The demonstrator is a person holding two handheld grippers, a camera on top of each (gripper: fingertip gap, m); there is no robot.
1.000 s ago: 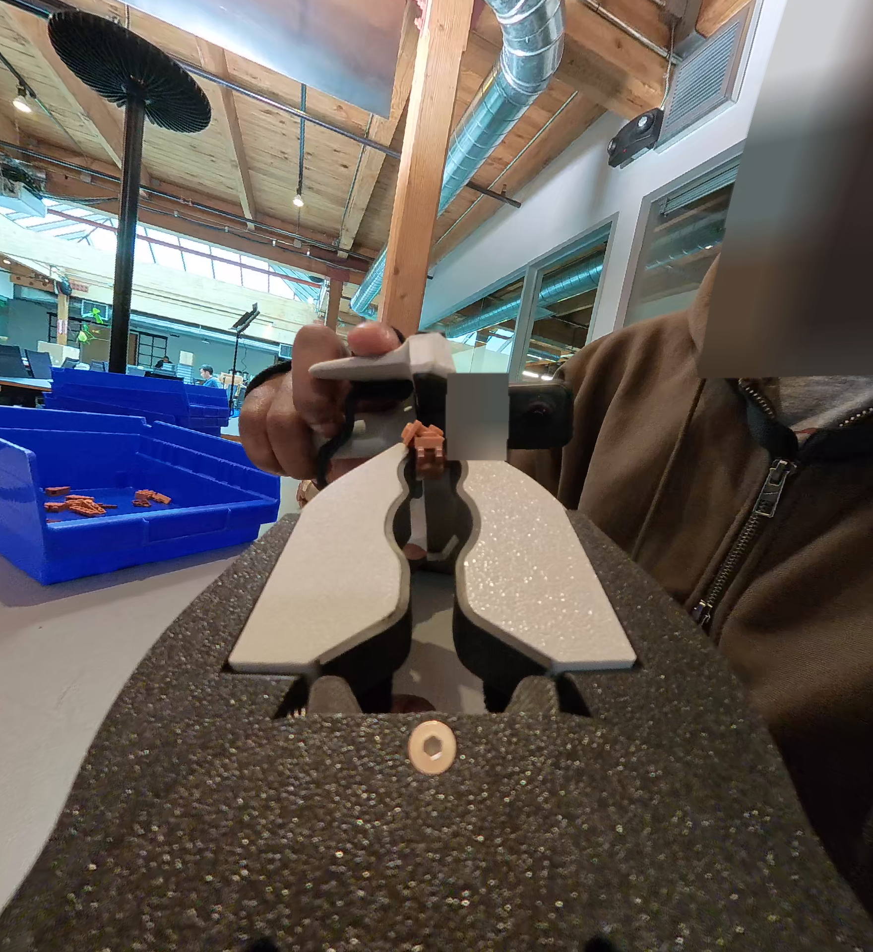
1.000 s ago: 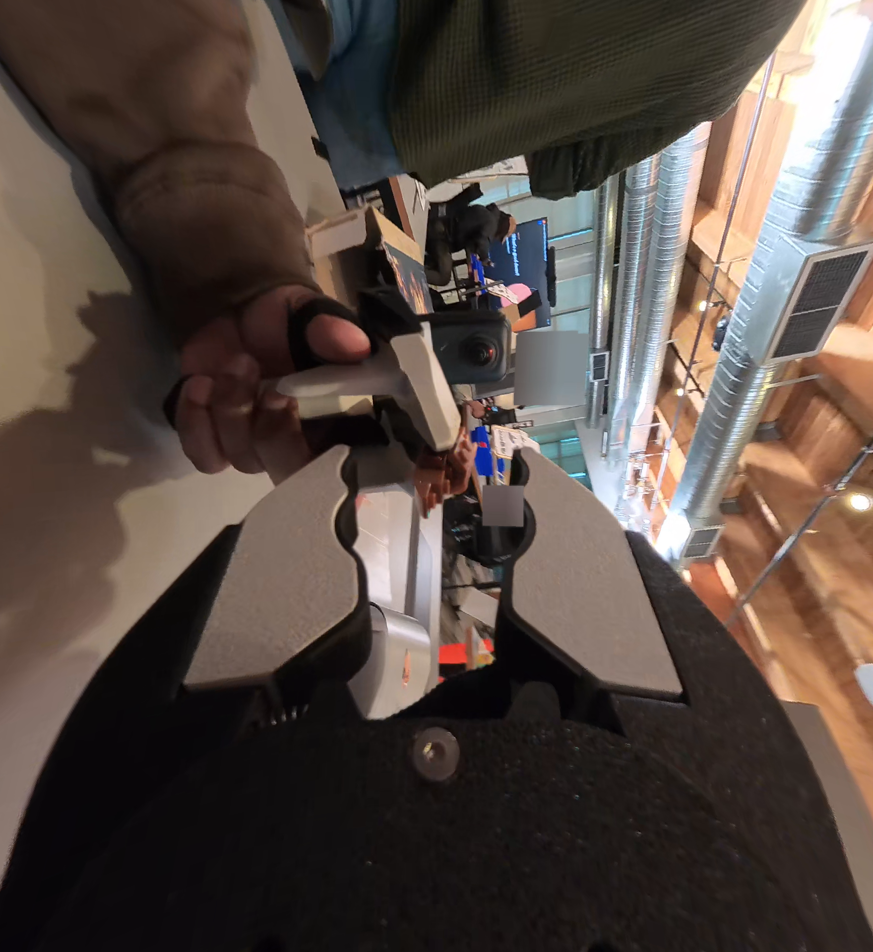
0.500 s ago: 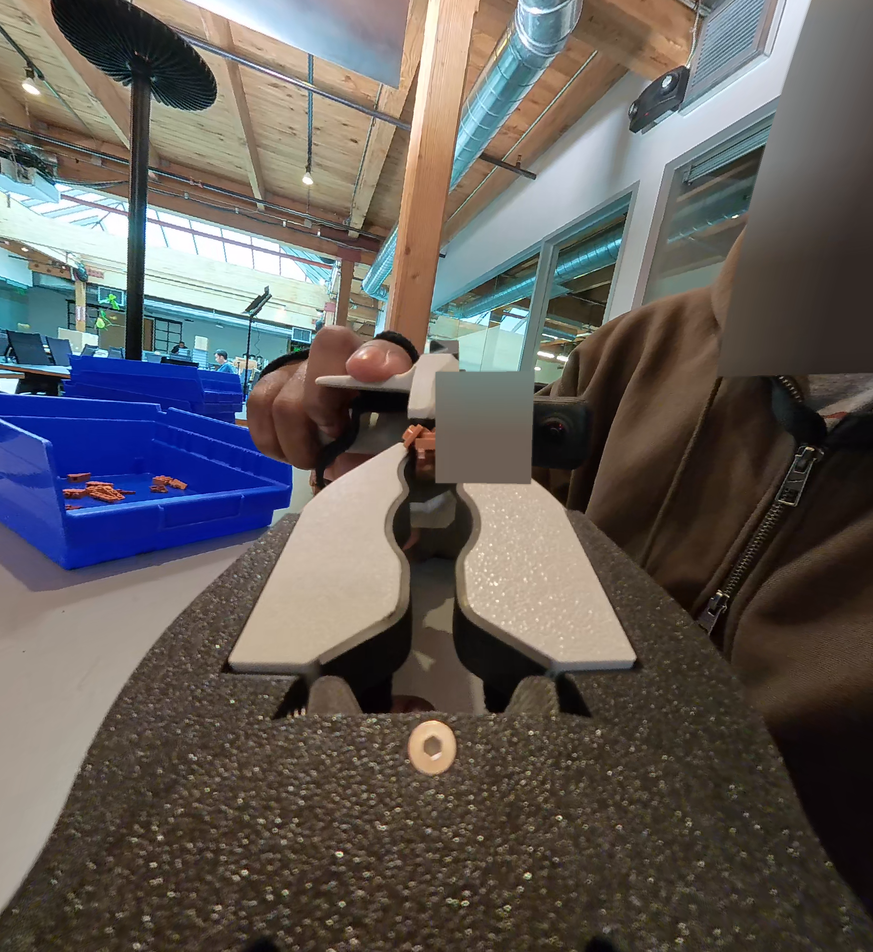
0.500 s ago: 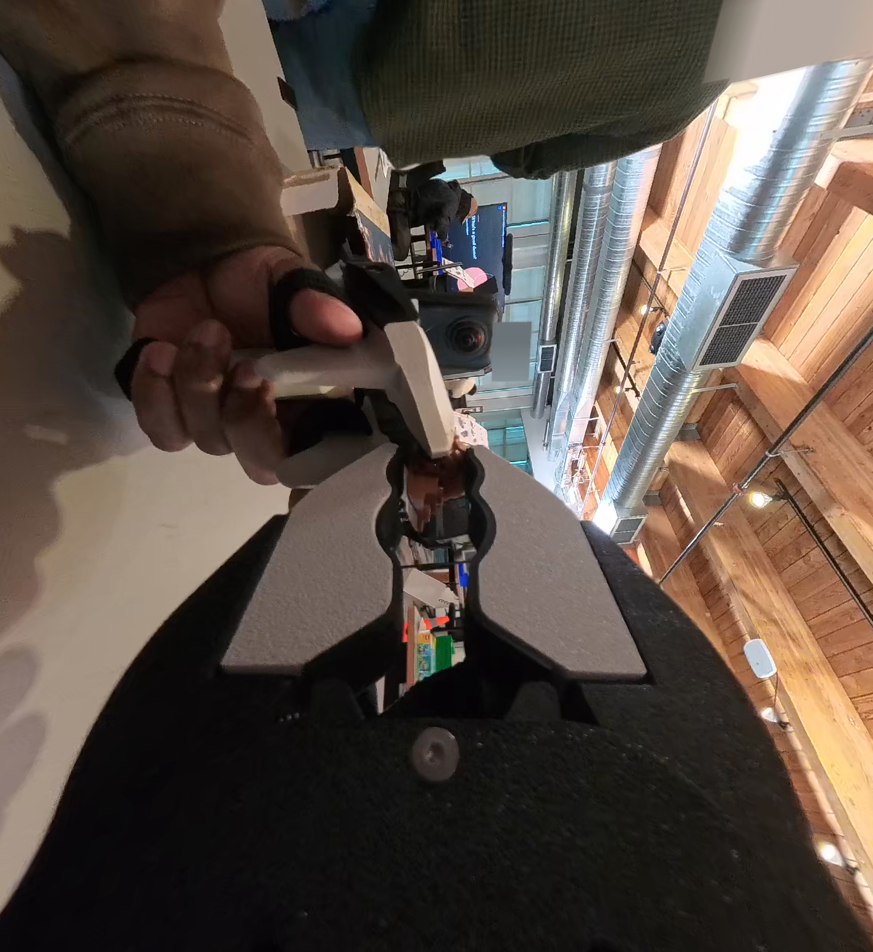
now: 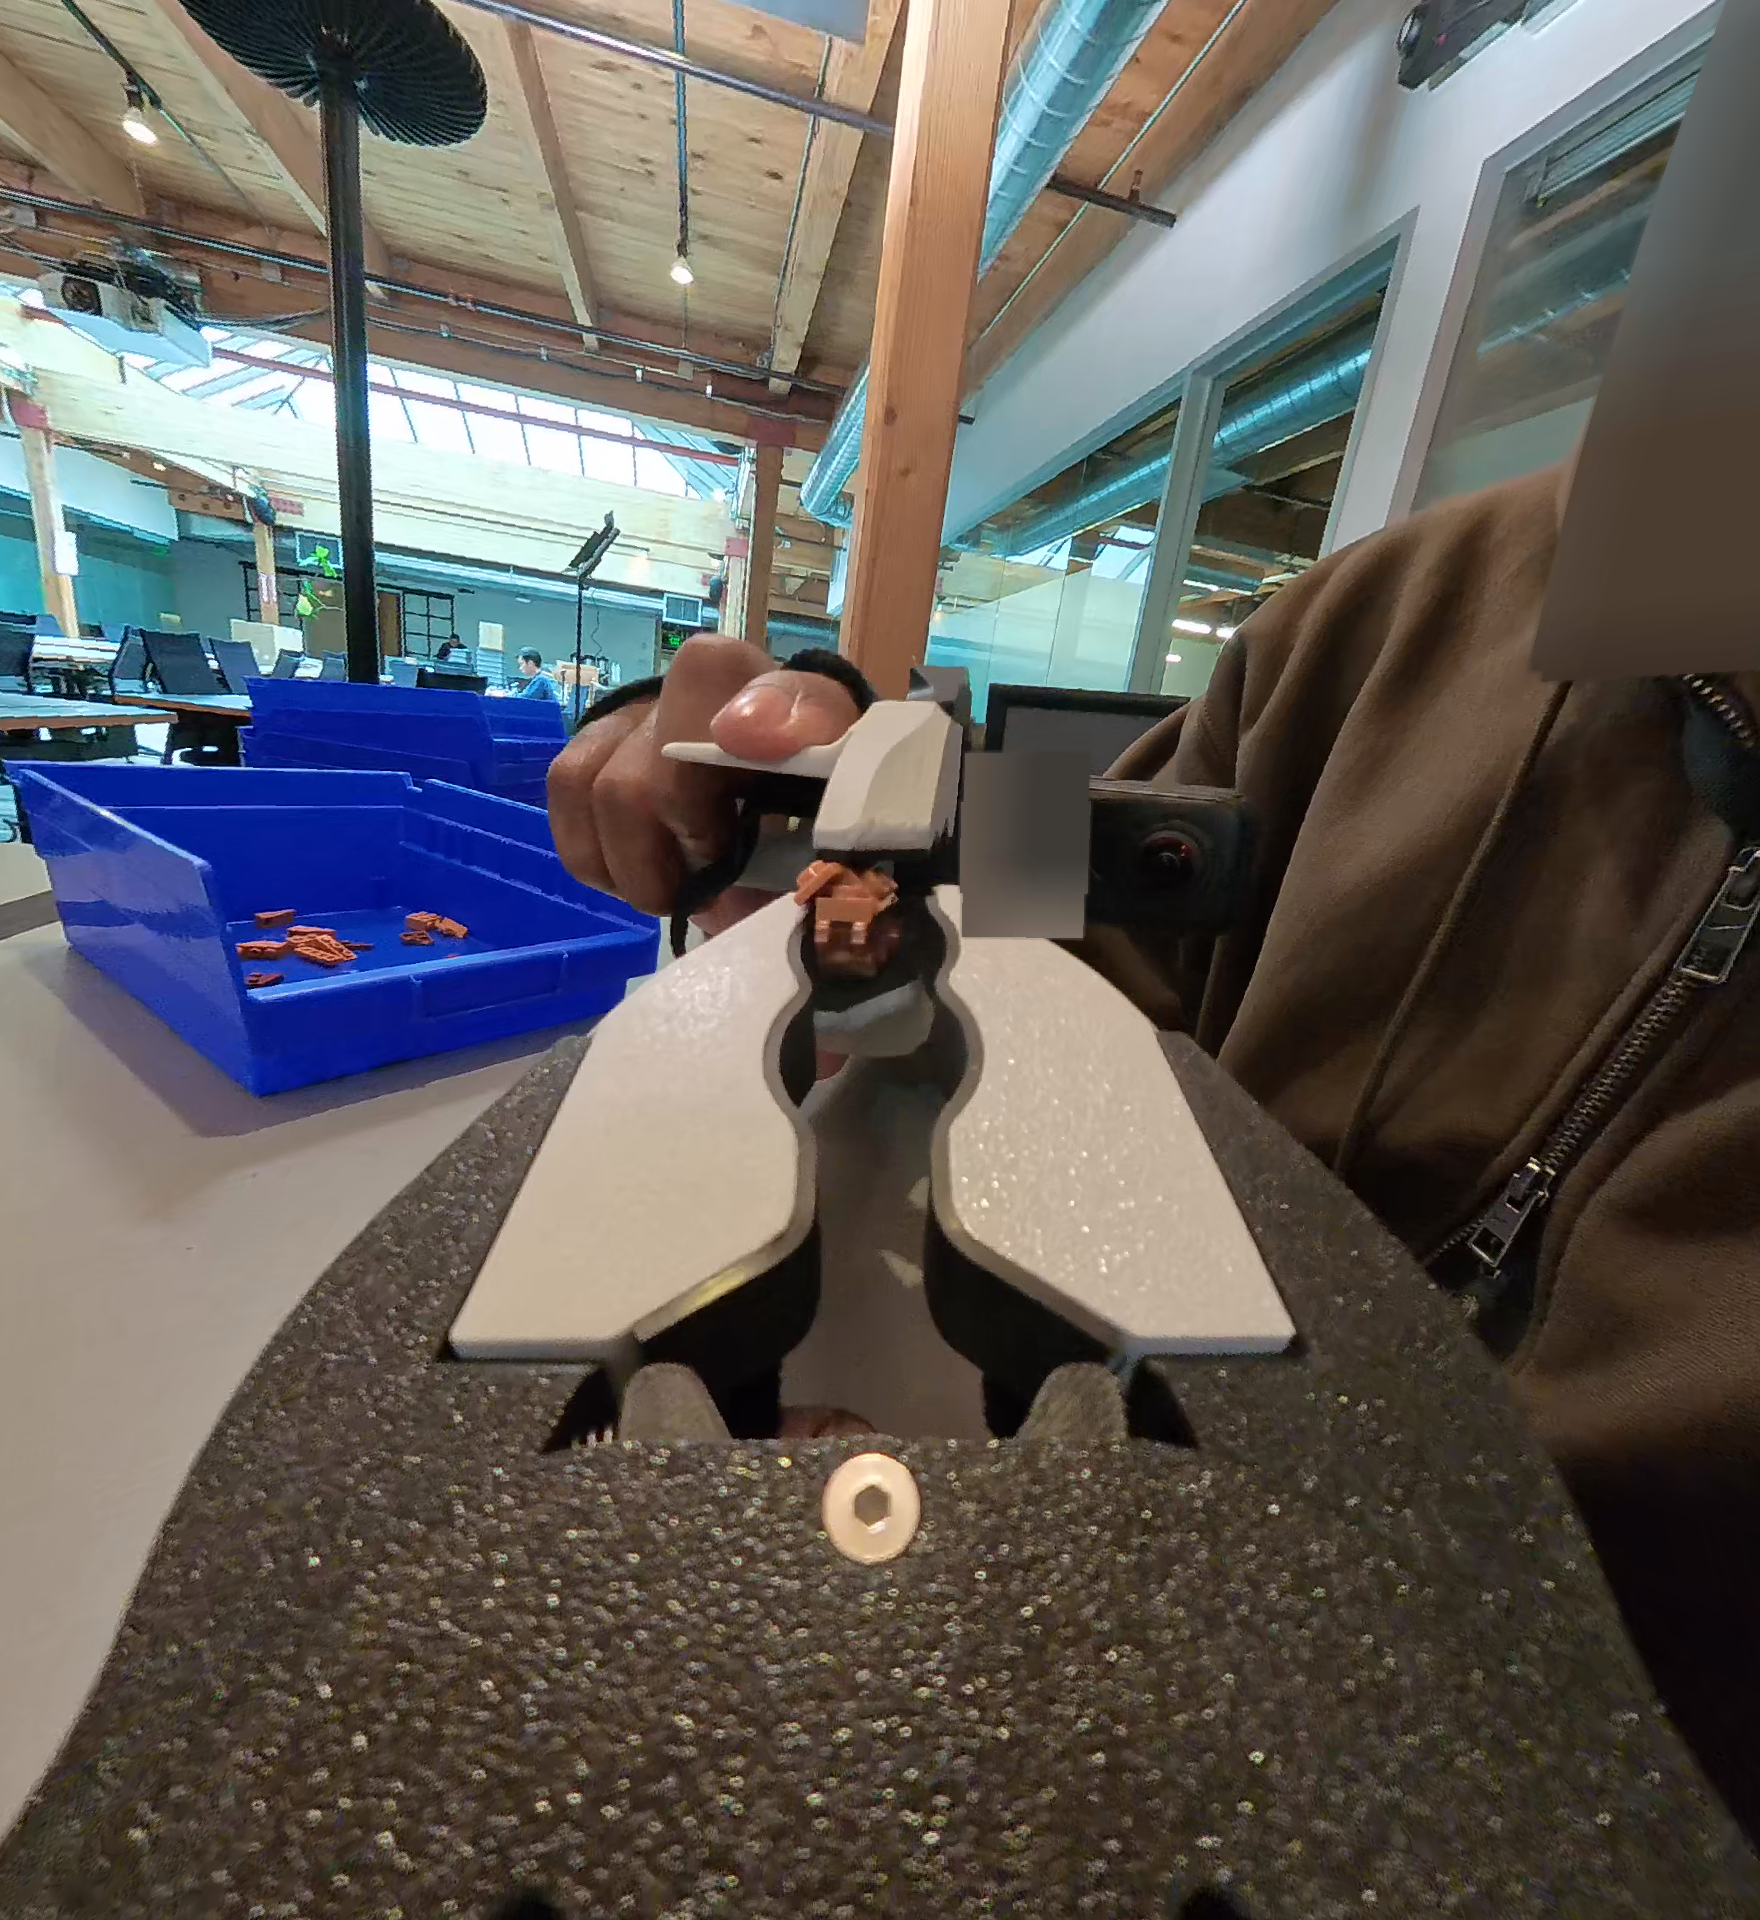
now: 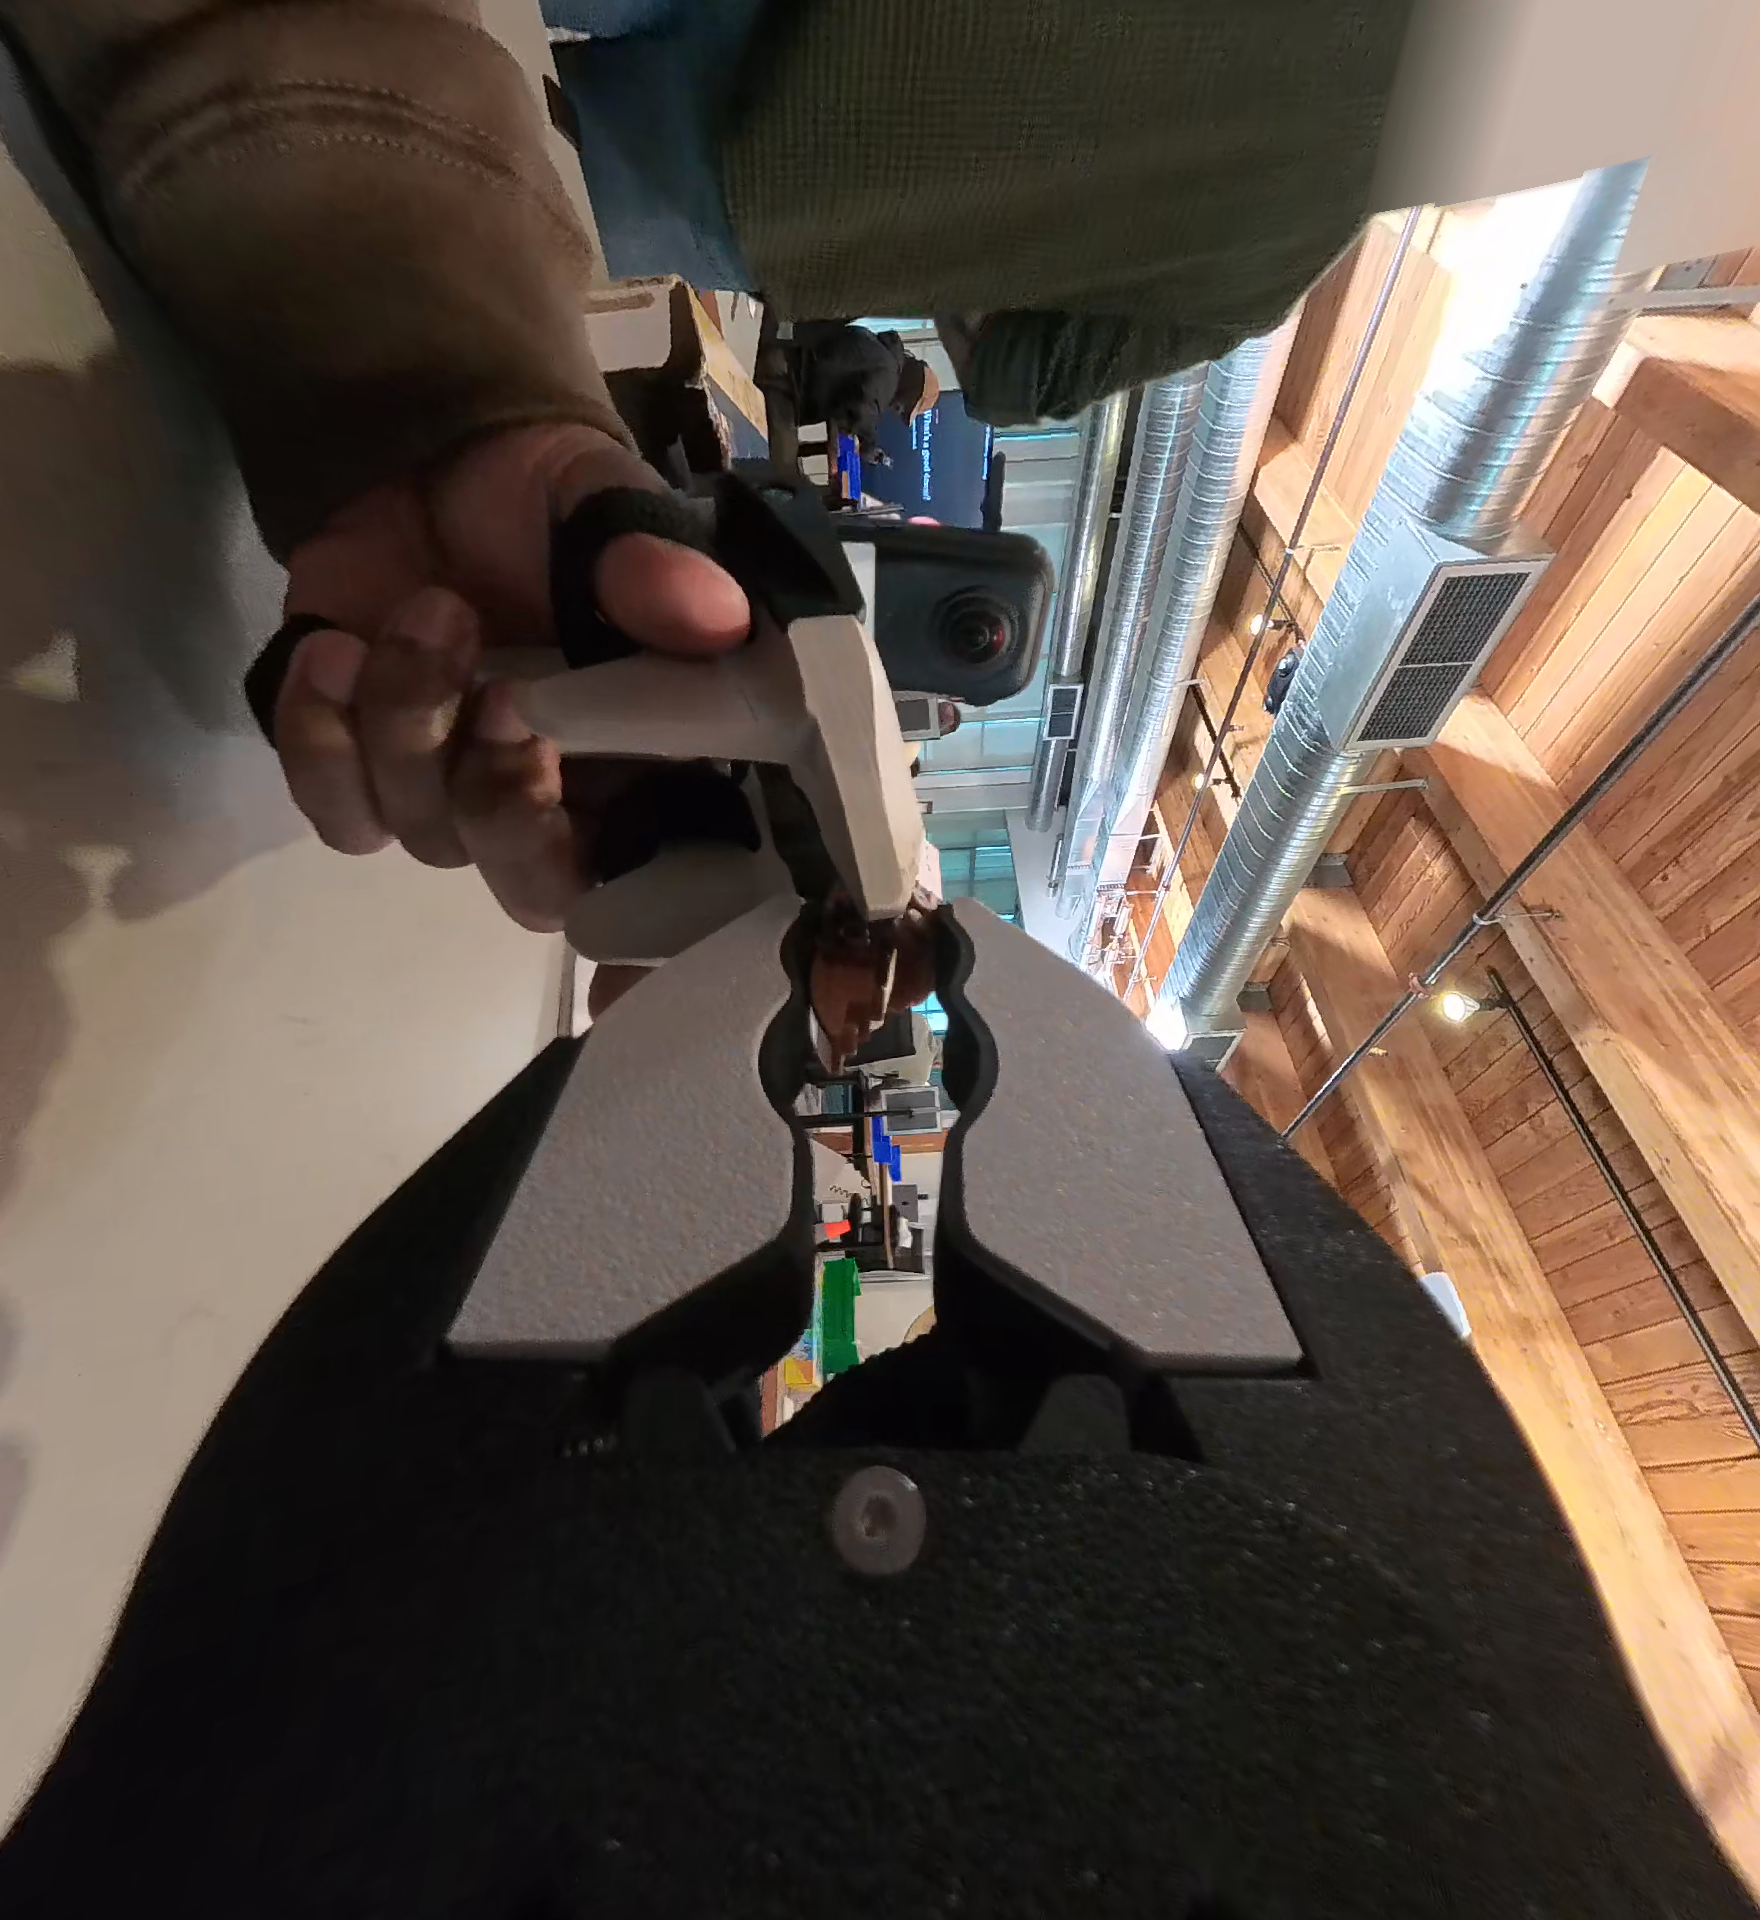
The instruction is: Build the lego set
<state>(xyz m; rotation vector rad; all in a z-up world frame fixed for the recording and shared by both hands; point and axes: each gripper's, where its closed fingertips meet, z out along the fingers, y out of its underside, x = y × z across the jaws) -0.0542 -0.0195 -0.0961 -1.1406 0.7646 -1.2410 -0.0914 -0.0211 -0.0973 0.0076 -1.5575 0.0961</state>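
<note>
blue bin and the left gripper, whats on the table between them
Nothing: in the left wrist view the grey table is bare from the blue bin to the left gripper. Loose brown pieces lie only inside the bin.

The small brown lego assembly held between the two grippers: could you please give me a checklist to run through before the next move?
1. Left gripper shut on the brown lego assembly: ok, its jaws are nearly together around it.
2. Right gripper shut on the assembly: ok.
3. Assembly held off the table: ok.
4. Pieces fully pressed together: cannot tell, the joint is hidden by the jaws.
5. Spare brown pieces available in the blue bin: ok.
6. Which piece goes on next: cannot tell.
</note>
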